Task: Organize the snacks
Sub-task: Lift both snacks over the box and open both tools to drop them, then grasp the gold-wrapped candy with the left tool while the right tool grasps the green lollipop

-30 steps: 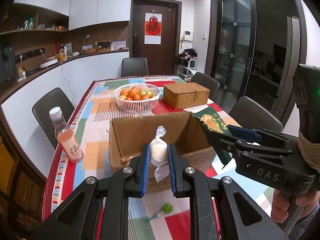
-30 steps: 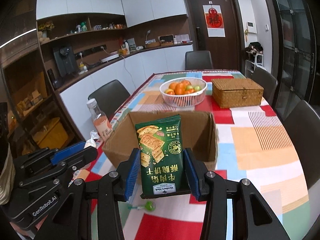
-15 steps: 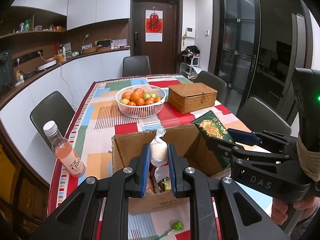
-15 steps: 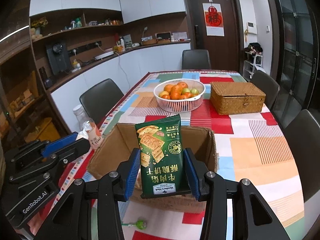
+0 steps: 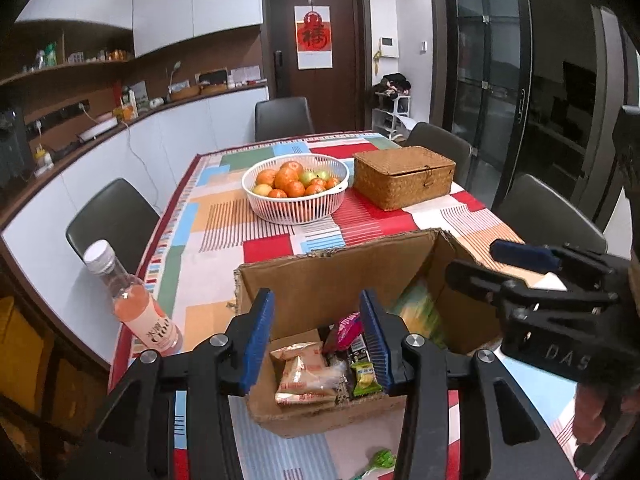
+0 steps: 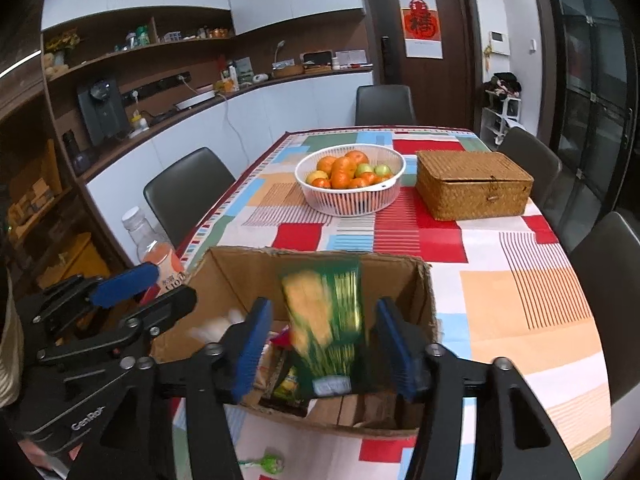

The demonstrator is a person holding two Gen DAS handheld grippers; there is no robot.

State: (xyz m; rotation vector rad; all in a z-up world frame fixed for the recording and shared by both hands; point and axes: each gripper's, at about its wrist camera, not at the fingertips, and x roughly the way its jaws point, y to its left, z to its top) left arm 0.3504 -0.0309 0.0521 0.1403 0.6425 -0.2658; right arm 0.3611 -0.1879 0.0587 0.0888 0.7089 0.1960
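An open cardboard box (image 5: 340,258) (image 6: 424,292) stands on the patterned table and holds several wrapped snacks (image 5: 308,372). My left gripper (image 5: 318,340) is open and empty above the box's near side. My right gripper (image 6: 326,350) is open over the box. The green cracker pack (image 6: 324,320) is motion-blurred between its fingers, free of them, dropping into the box; it also shows blurred in the left wrist view (image 5: 416,308). A blurred white wrapped snack (image 6: 218,326) is at the box's left. A green lollipop (image 5: 378,460) (image 6: 266,462) lies on the table in front of the box.
A bottle of pink drink (image 5: 134,304) (image 6: 156,258) stands left of the box near the table's edge. A white basket of fruit (image 5: 296,188) (image 6: 350,178) and a wicker box (image 5: 404,176) (image 6: 472,188) sit beyond. Dark chairs surround the table.
Both grippers opened. The white wrapped snack left my left gripper and the green cracker pack left my right gripper; both are falling into the box. Both grippers moved closer over the box.
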